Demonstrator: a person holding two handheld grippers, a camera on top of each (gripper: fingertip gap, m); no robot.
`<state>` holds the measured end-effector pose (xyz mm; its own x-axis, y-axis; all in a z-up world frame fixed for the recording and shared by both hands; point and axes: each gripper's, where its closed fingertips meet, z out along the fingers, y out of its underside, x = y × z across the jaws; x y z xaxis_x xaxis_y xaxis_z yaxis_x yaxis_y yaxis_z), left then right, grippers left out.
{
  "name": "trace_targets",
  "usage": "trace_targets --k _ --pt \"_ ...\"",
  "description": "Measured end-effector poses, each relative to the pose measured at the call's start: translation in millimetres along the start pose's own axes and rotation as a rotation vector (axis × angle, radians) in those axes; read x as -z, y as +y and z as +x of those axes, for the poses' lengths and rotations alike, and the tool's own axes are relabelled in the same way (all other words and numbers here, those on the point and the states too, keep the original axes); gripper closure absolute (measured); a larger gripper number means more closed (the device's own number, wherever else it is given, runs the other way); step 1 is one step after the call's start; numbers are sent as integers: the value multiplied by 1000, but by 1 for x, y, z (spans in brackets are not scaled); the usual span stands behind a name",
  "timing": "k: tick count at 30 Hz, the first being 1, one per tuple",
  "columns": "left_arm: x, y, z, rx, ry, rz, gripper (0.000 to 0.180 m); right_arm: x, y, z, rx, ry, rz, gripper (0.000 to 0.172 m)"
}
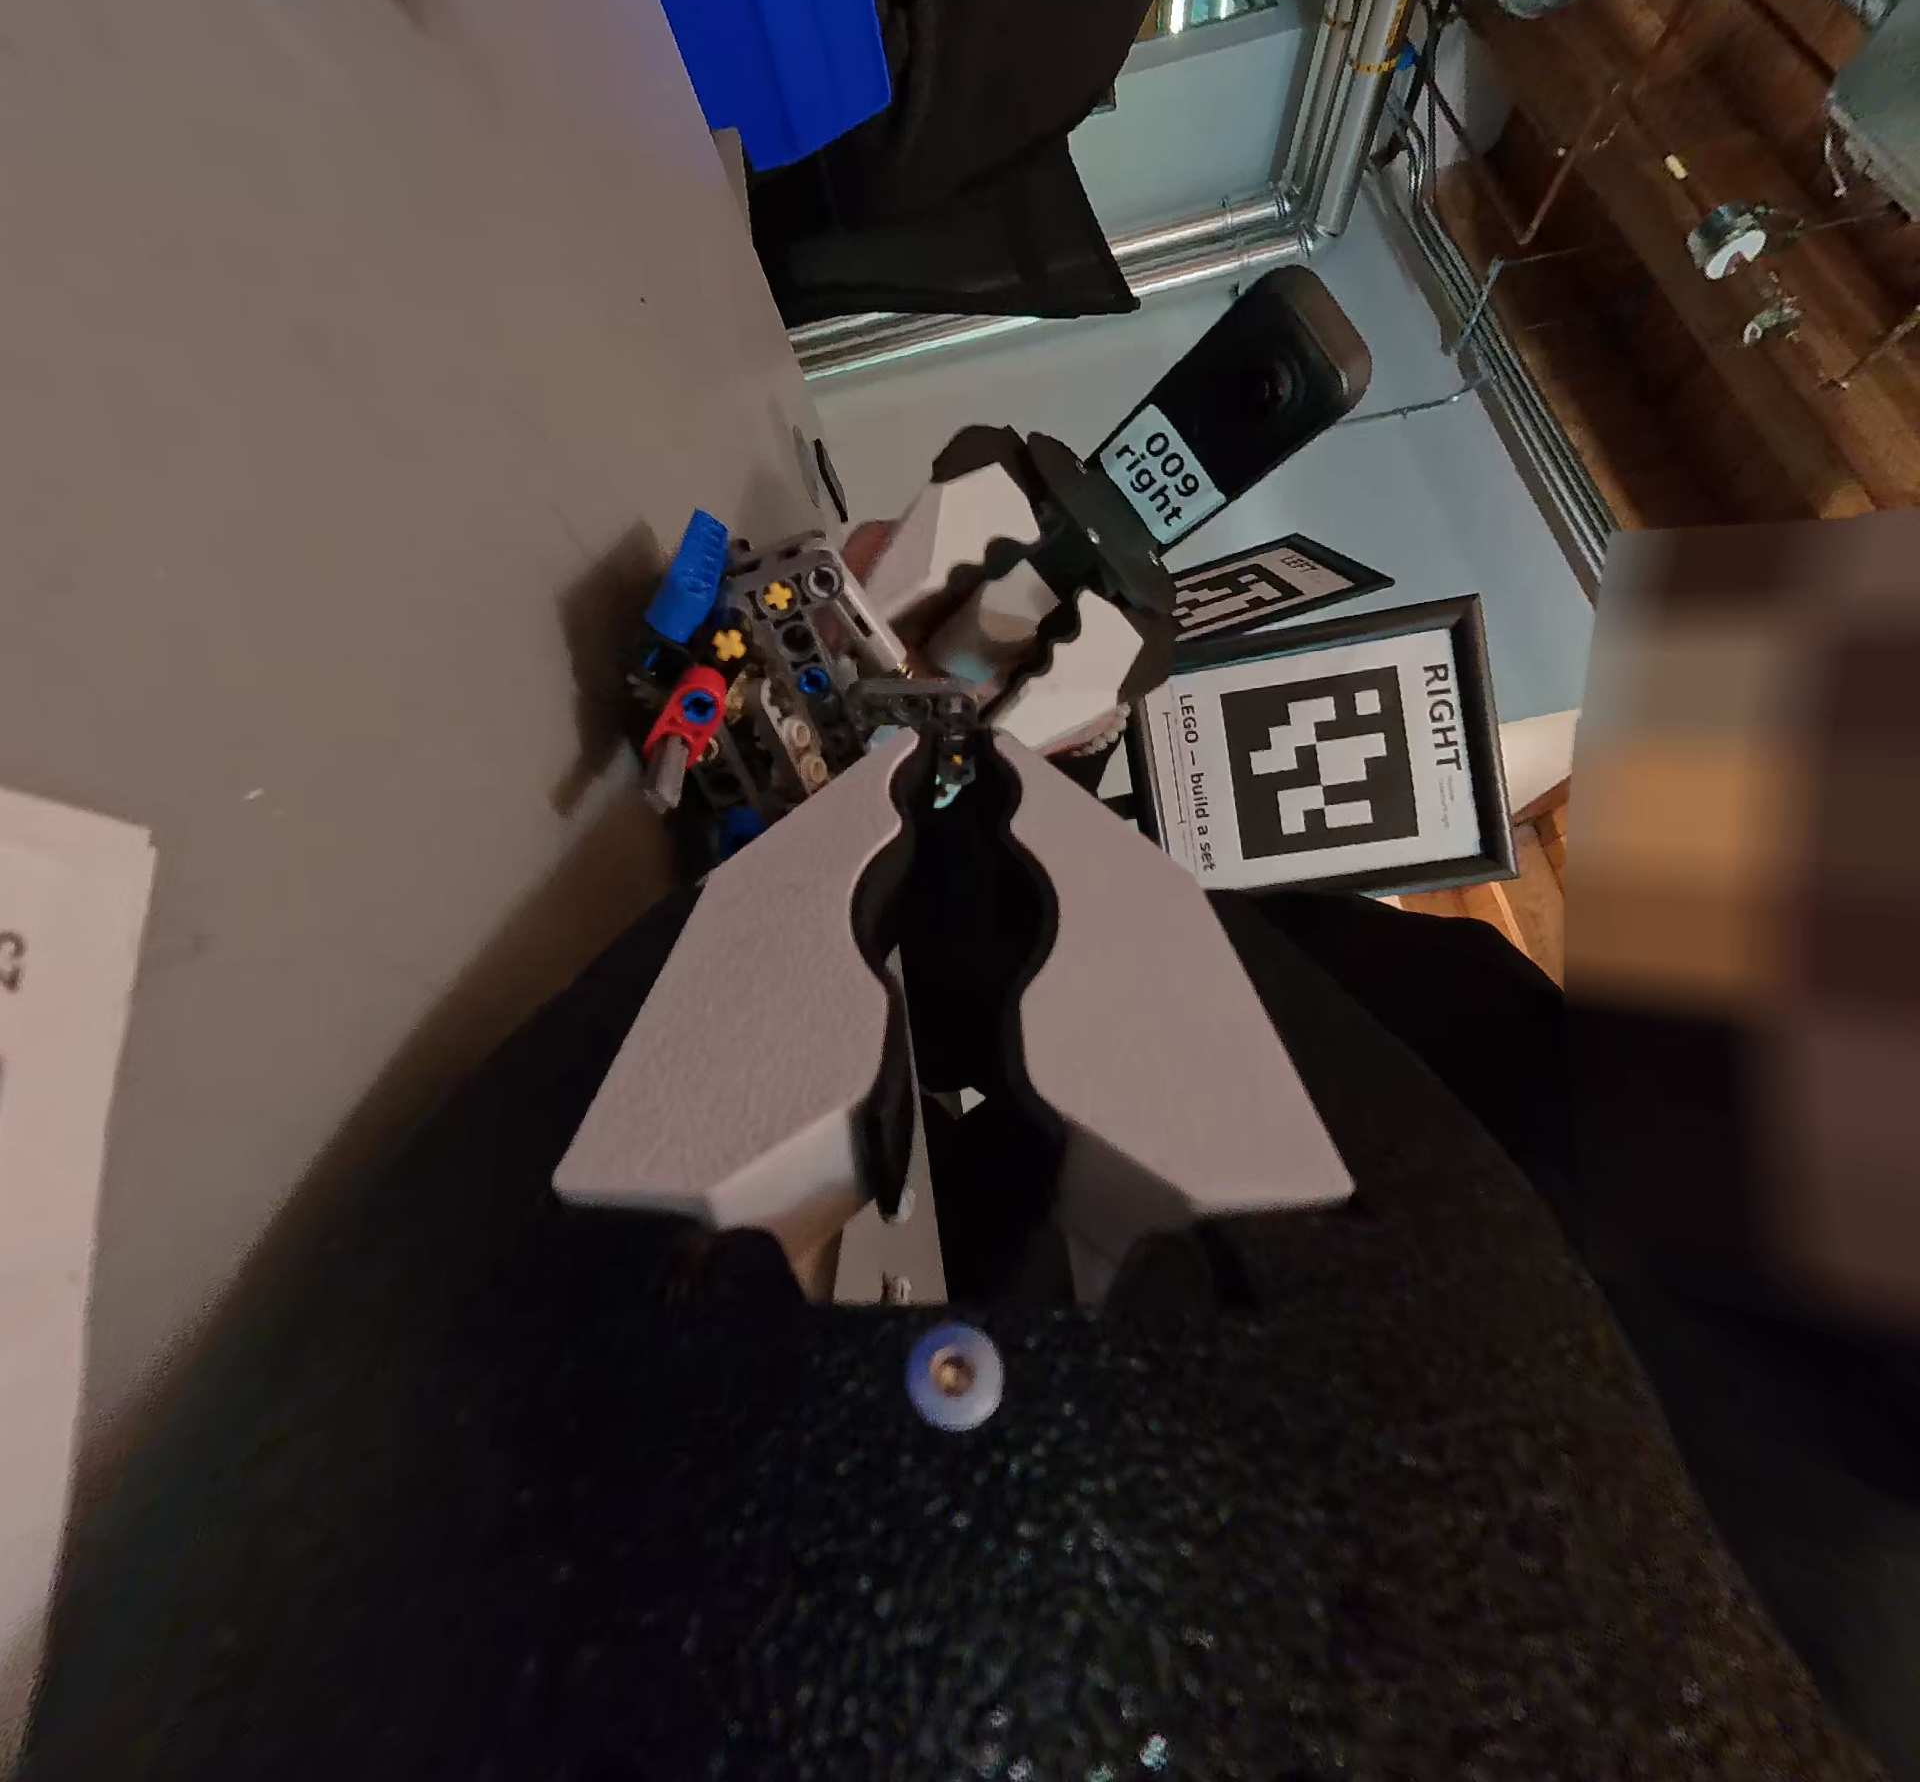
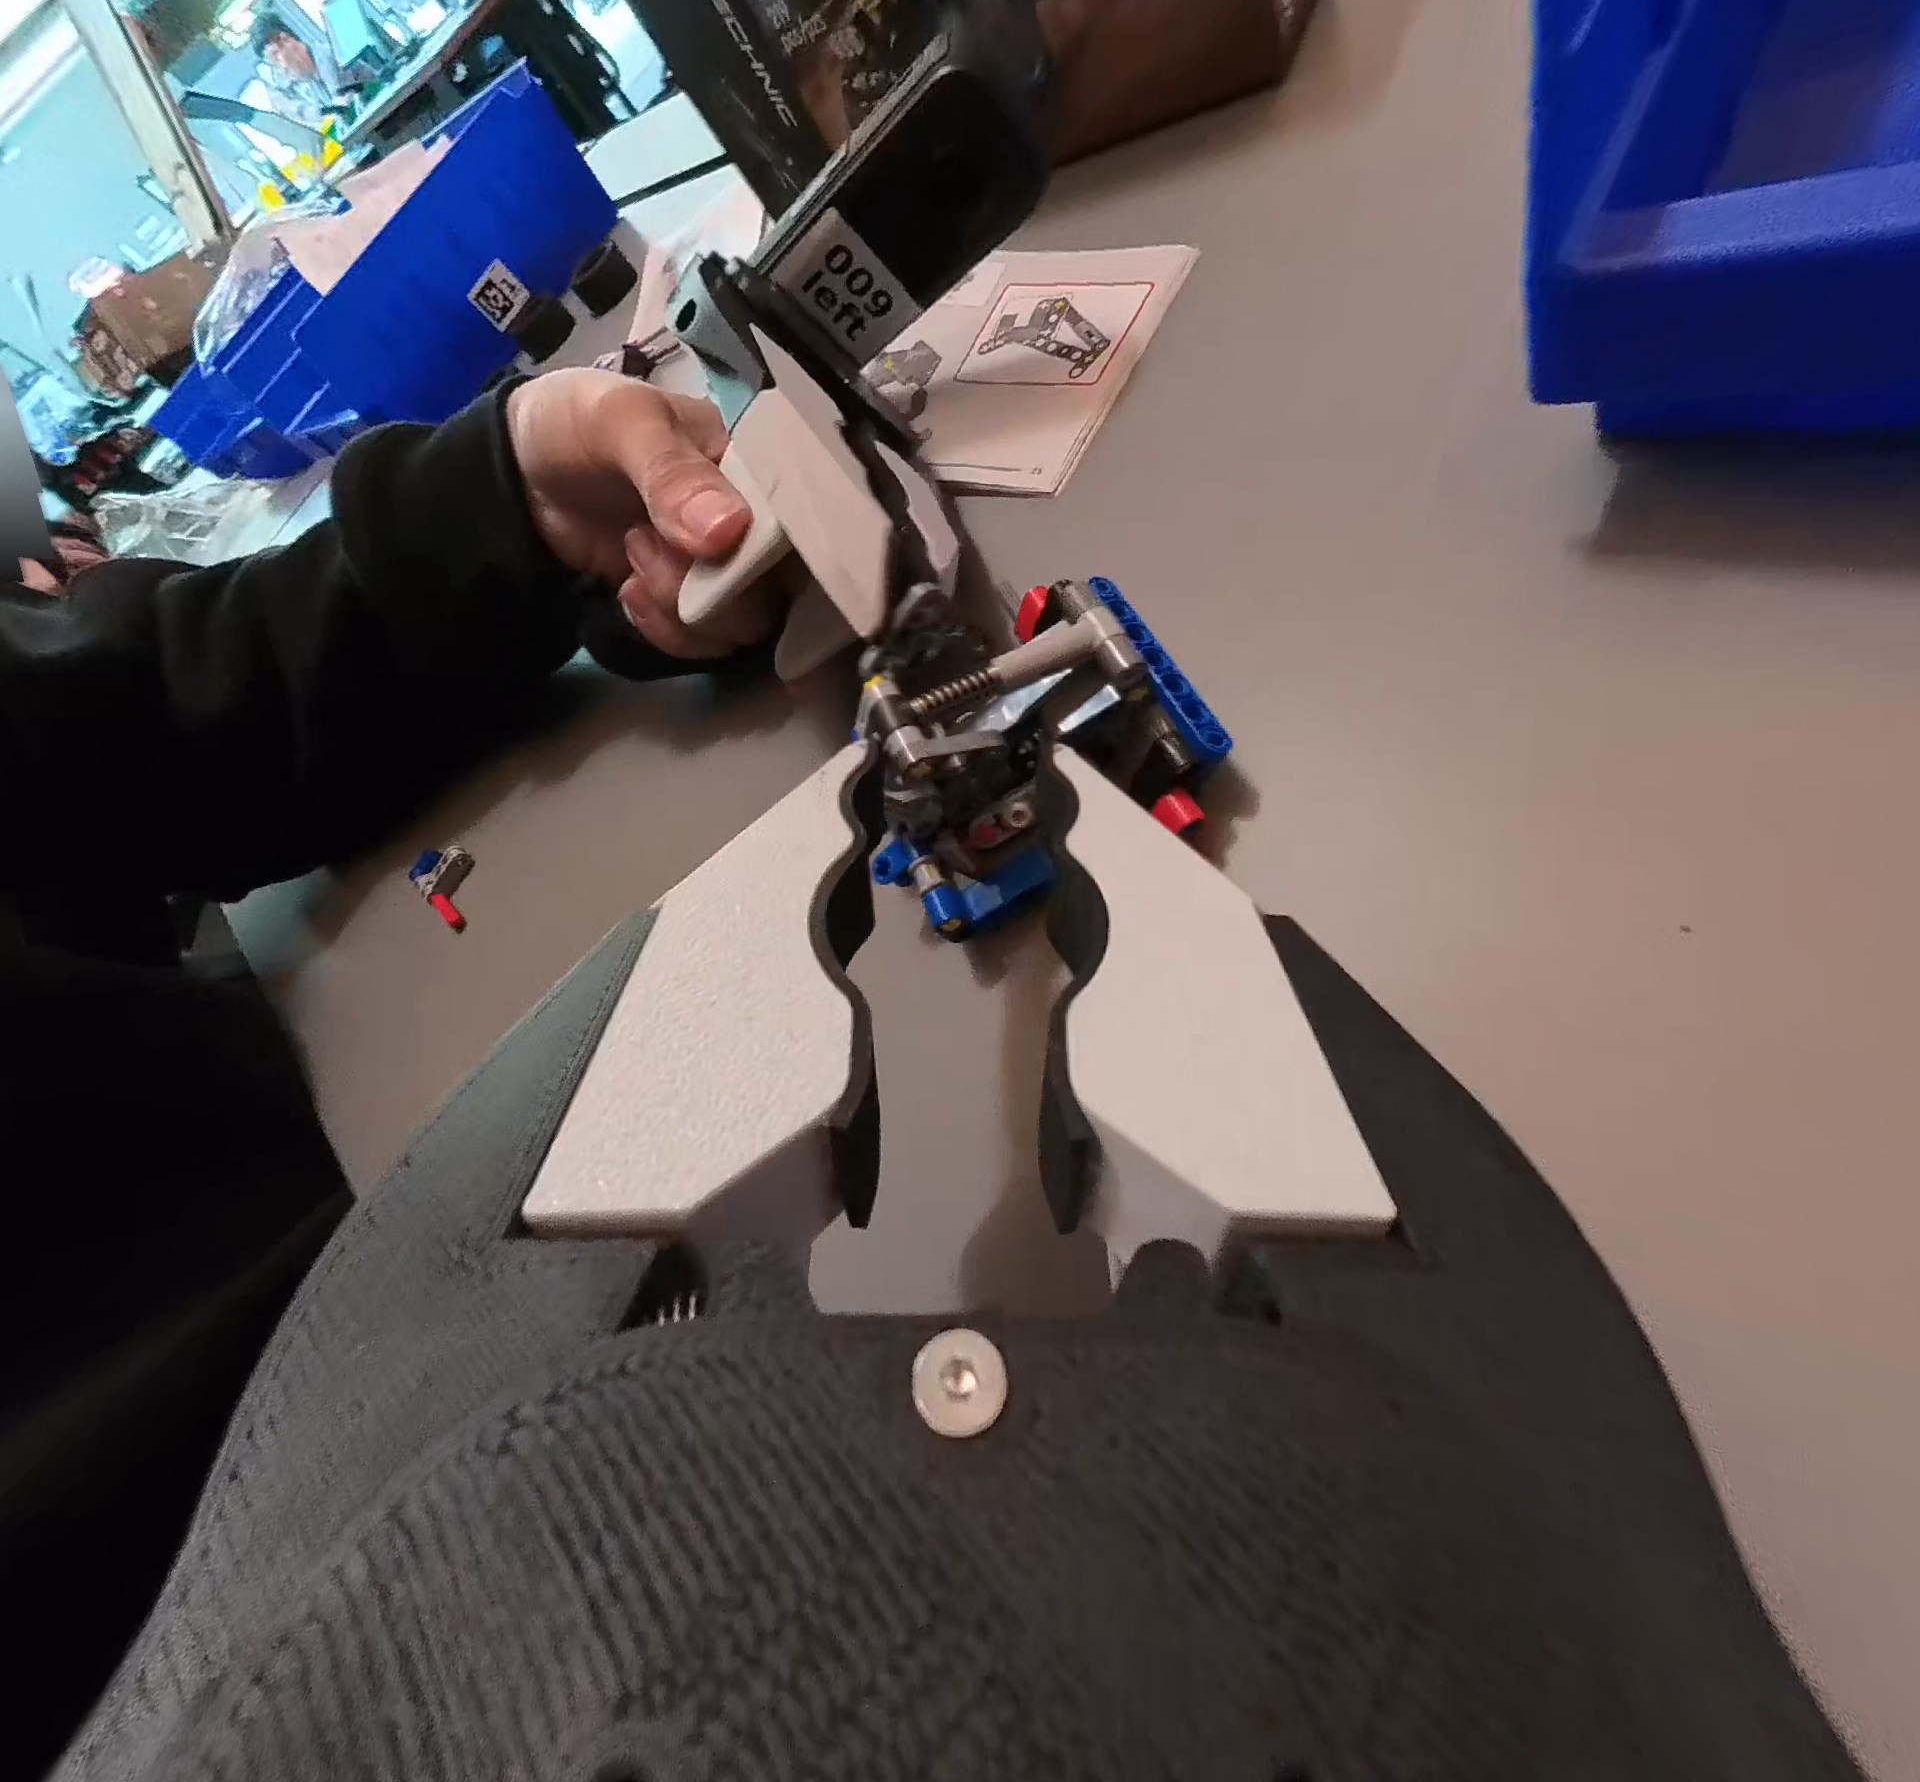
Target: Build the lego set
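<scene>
A small brick assembly [image 2: 1049,704] of grey, black and blue beams, with a metal spring and red pins, lies on the grey table [image 2: 1455,797]. My right gripper [image 2: 956,776] is shut on its near end, a pad against each side. My left gripper [image 1: 951,745] is shut on a small dark grey beam [image 1: 920,702] that sticks out of the assembly [image 1: 758,672]. In the right wrist view the left gripper [image 2: 904,615] comes in from the far left, held by a hand [image 2: 634,496]. In the left wrist view the right gripper [image 1: 1023,631] is at the assembly's far side.
A blue bin [image 2: 1725,153] stands at the right. An open instruction booklet [image 2: 1039,361] and a dark set box [image 2: 790,18] lie beyond the assembly. A small loose piece [image 2: 442,875] lies to the left. Framed marker cards [image 1: 1320,756] stand nearby. My two grippers' fingertips are within a few centimetres of each other. Left tips and right tips are each some 25 cm from the small loose piece [image 2: 442,875].
</scene>
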<state>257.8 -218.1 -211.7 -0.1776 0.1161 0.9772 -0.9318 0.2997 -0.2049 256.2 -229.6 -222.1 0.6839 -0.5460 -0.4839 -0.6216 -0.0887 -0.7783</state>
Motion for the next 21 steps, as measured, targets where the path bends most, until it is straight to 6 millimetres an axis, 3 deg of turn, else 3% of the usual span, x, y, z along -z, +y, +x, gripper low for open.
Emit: trace_targets --k 1,11,16,21 --pt "0 -1 -1 -1 -7 9 177 -1 1 -3 -1 -17 -10 150" --pt "-3 4 1 5 -2 14 177 1 6 0 83 145 -46 151" --pt "-3 3 -1 10 -5 26 177 -3 3 -1 64 195 39 165" --pt "-6 3 -2 15 -7 28 177 -1 8 8 141 309 31 155"
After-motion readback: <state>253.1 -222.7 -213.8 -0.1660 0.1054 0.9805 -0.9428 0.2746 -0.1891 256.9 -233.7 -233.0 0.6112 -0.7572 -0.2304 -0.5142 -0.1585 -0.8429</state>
